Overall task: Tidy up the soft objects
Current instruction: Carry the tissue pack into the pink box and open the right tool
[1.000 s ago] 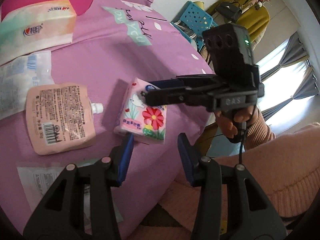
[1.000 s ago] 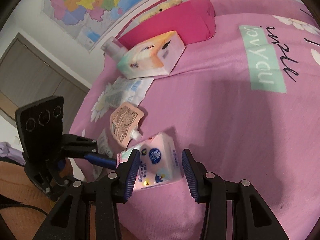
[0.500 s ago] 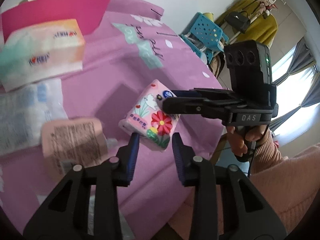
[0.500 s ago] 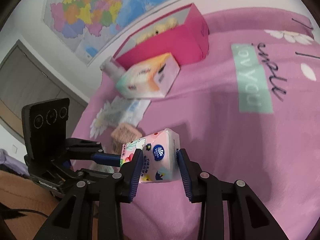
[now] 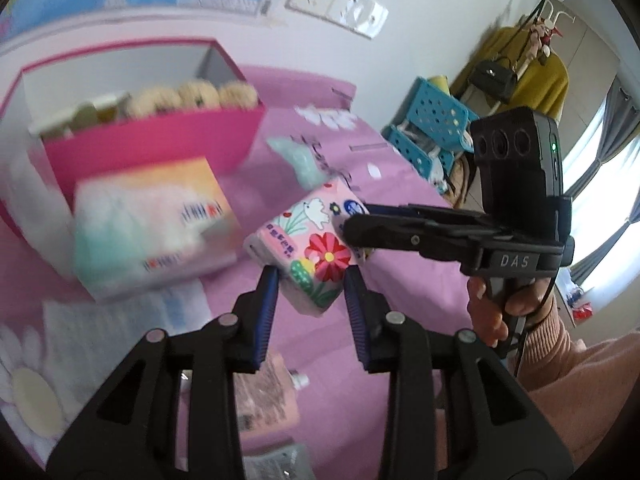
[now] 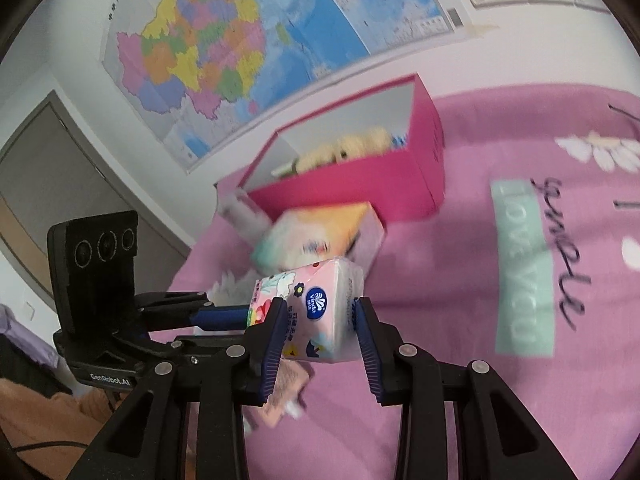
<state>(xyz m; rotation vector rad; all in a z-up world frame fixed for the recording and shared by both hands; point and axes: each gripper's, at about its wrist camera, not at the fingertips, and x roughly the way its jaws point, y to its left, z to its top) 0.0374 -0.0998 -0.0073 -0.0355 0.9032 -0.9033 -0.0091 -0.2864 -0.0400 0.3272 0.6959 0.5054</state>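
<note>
A small pink tissue pack (image 5: pixel 308 248) with a red flower print hangs above the pink bedspread (image 5: pixel 400 208), held from two sides. My left gripper (image 5: pixel 311 280) is shut on its lower end. My right gripper (image 6: pixel 319 308) is shut on the end with the blue logo (image 6: pixel 318 306), and reaches in from the right in the left wrist view (image 5: pixel 352 224). The pack (image 6: pixel 312 312) is tilted. Behind it lie a large pastel tissue pack (image 5: pixel 148 216) and an open pink box (image 5: pixel 160 136) with a beige plush toy (image 5: pixel 192 96) inside.
A peach spout pouch (image 5: pixel 260 400) lies on the bedspread under the grippers, with flat clear packets (image 5: pixel 120 312) to its left. A blue perforated rack (image 5: pixel 432 120) and a coat stand with a yellow coat (image 5: pixel 520 68) are beyond the bed. A map (image 6: pixel 240 40) hangs on the wall.
Both grippers closed on the small tissue pack and lifted it off the bedspread. Both views have tilted up, so the pink box and the wall now show.
</note>
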